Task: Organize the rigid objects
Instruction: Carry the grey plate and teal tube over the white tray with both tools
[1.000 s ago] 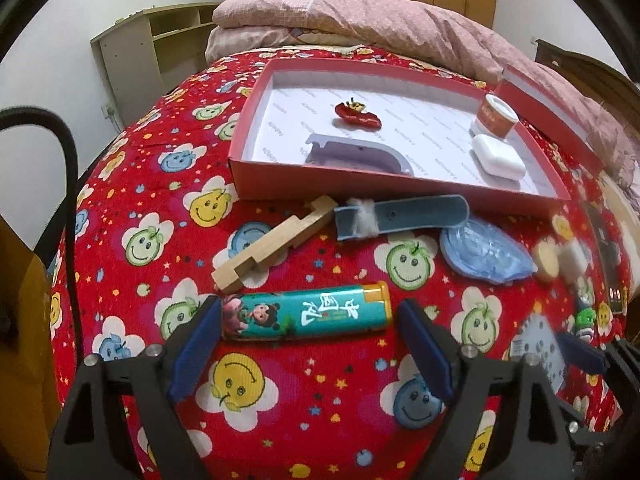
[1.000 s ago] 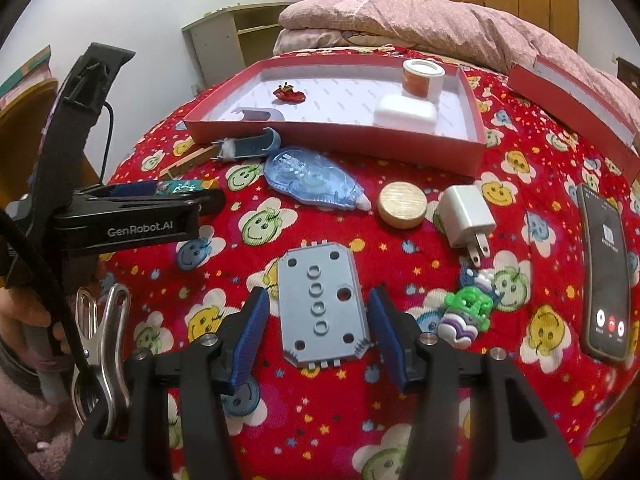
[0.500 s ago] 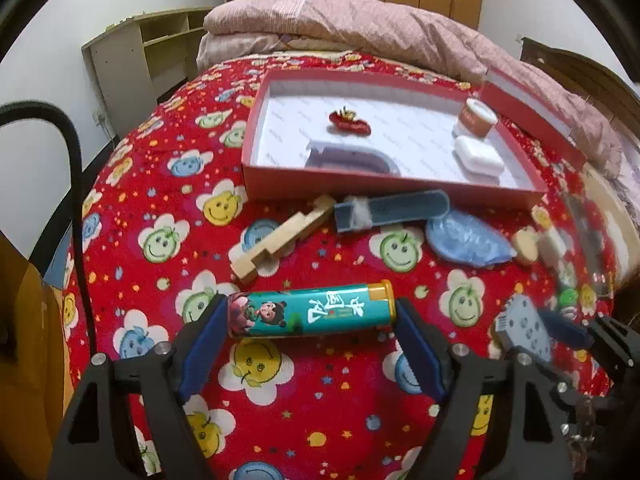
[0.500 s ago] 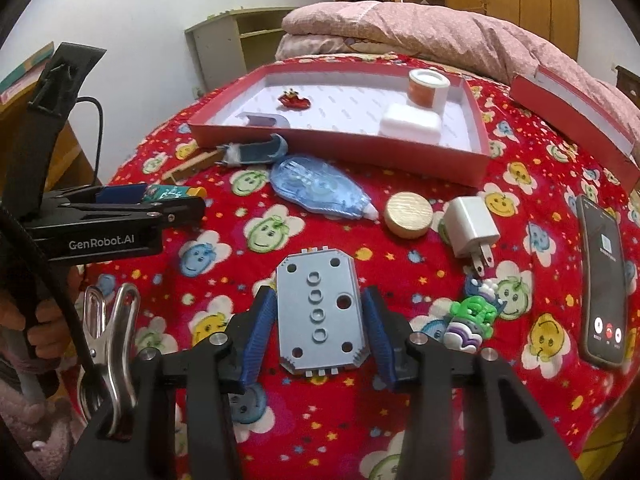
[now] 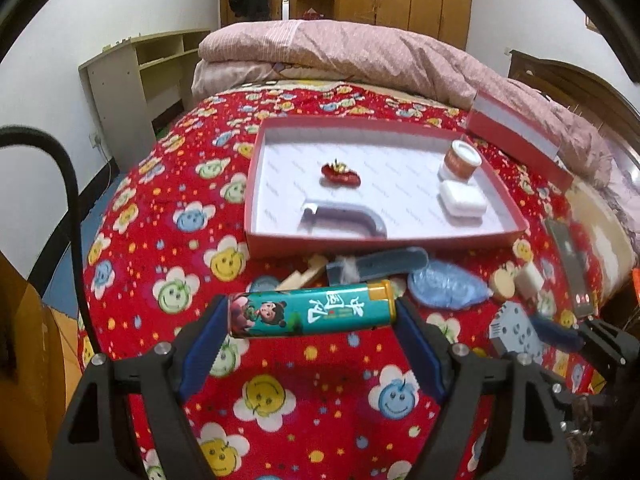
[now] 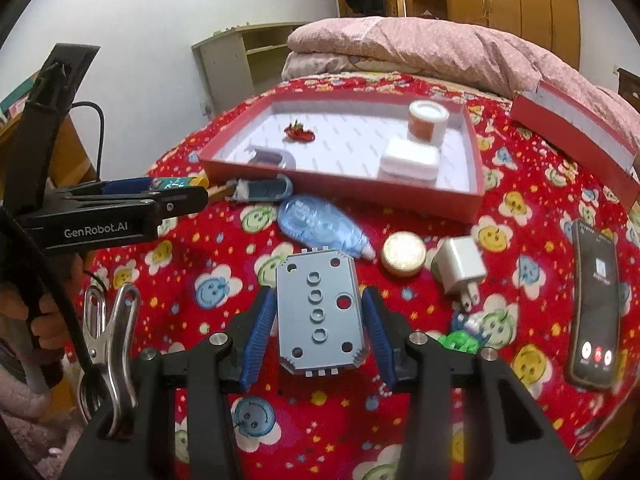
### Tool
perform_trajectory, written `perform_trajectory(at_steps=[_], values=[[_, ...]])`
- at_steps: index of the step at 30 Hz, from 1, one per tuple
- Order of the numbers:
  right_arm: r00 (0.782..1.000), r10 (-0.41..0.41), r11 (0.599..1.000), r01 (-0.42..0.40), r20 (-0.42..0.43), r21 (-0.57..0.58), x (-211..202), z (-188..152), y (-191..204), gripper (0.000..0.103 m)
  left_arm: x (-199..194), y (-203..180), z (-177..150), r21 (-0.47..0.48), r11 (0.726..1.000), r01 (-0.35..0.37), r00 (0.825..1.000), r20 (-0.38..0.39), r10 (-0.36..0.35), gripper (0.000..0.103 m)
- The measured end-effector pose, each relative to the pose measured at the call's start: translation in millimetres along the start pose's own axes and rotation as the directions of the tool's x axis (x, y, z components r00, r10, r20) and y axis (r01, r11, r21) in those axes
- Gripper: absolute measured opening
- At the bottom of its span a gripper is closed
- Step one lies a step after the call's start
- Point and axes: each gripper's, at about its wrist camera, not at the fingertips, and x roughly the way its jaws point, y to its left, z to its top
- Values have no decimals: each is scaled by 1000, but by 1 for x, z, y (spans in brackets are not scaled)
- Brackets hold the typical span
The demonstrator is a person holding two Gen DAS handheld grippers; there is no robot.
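Left wrist view: left gripper (image 5: 312, 314) clamped end to end on a teal lighter (image 5: 310, 312), held crosswise and lifted clear of the red smiley-print bedspread (image 5: 160, 240). Beyond it, an open red box (image 5: 384, 236) with a white floor, holding a small red trinket (image 5: 341, 174), a grey curved piece (image 5: 344, 220), a white case (image 5: 462, 200) and an orange-and-white jar (image 5: 460, 158). Just in front of the box wall: a wooden block (image 5: 304, 276), partly hidden, a blue curved case (image 5: 376, 266) and a clear blue tape dispenser (image 5: 448, 286). Further right, blurred, a round wooden disc (image 5: 503, 284) and a grey studded plate (image 5: 516, 332) in the other gripper.

Right wrist view: right gripper (image 6: 320, 332) closed on the long sides of the grey studded plate (image 6: 320, 312), blue pads pressing both edges; plate tilted, whether off the bedspread (image 6: 520, 208) cannot be told. Just beyond it, the tape dispenser (image 6: 320, 224), the wooden disc (image 6: 403, 254) and a white charger plug (image 6: 460, 270). A green toy (image 6: 460, 340) beside the right finger, a phone (image 6: 596, 304) with a lit call screen at far right. Red box (image 6: 340, 184) further back. At left, the left gripper (image 6: 176, 192) side-on with the lighter (image 6: 172, 183), and a metal clip (image 6: 110, 344) near the bottom edge.
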Motion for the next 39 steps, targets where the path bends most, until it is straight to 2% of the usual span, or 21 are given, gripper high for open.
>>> perform_trajectory(at_steps=[10, 21, 30, 39], values=[[999, -13, 1000, 12, 35, 29, -5, 26, -14, 46, 0, 1, 25, 0, 1000, 1, 999, 36, -1, 85], [997, -26, 999, 23, 76, 48, 0, 57, -25, 46, 13, -5, 48, 17, 1000, 9, 999, 42, -10, 85], [996, -18, 997, 12, 85, 71, 15, 76, -30, 46, 35, -11, 71, 29, 999, 21, 999, 41, -22, 85], [992, -71, 994, 61, 106, 93, 32, 90, -45, 46, 65, -11, 85, 24, 1000, 3, 1000, 28, -3, 85]])
